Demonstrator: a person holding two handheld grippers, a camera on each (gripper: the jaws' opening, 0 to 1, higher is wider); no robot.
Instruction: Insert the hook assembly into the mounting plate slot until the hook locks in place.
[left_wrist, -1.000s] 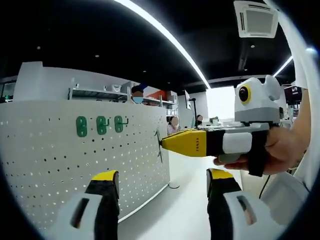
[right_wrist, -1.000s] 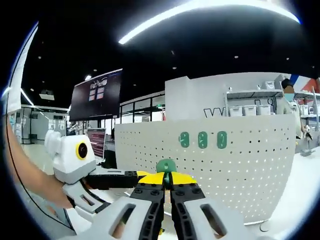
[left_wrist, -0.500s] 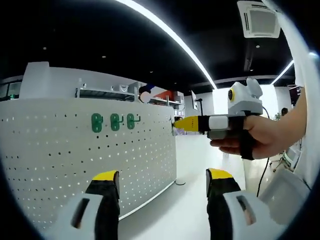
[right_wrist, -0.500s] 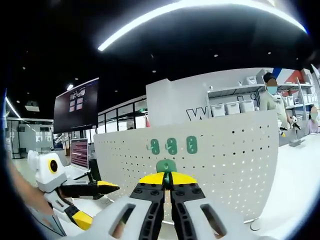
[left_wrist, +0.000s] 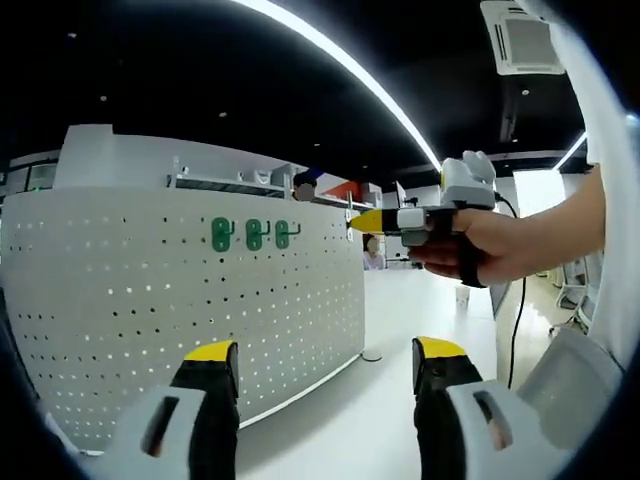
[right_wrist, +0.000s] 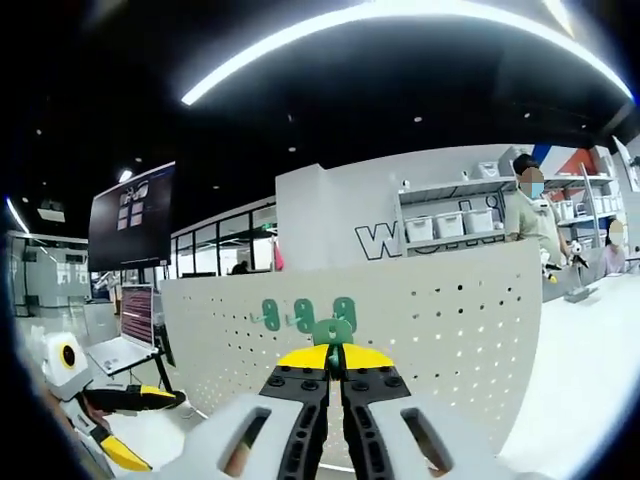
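Observation:
A white perforated mounting plate (left_wrist: 150, 300) stands upright, with three green hooks (left_wrist: 254, 234) in a row near its top. My left gripper (left_wrist: 325, 352) is open in front of the plate, with nothing between its yellow fingertips (left_wrist: 210, 352). A hand holds my right gripper (left_wrist: 365, 220) up near the plate's upper right edge. In the right gripper view my right gripper (right_wrist: 333, 352) is shut on a green hook assembly (right_wrist: 332, 331). That hook is lined up just below the three mounted hooks (right_wrist: 303, 315) on the plate (right_wrist: 450, 320). My left gripper (right_wrist: 110, 400) shows at the lower left.
A person (right_wrist: 527, 215) stands behind the plate beside shelves with white bins (right_wrist: 450, 222). A dark screen (right_wrist: 130, 215) hangs at the left above a laptop (right_wrist: 125, 350). A pale flat surface (left_wrist: 340, 420) stretches in front of the plate.
My right gripper has carried the green hook up and away from the left gripper toward the plate. The mounted hooks now sit just above the held hook. Both views shifted.

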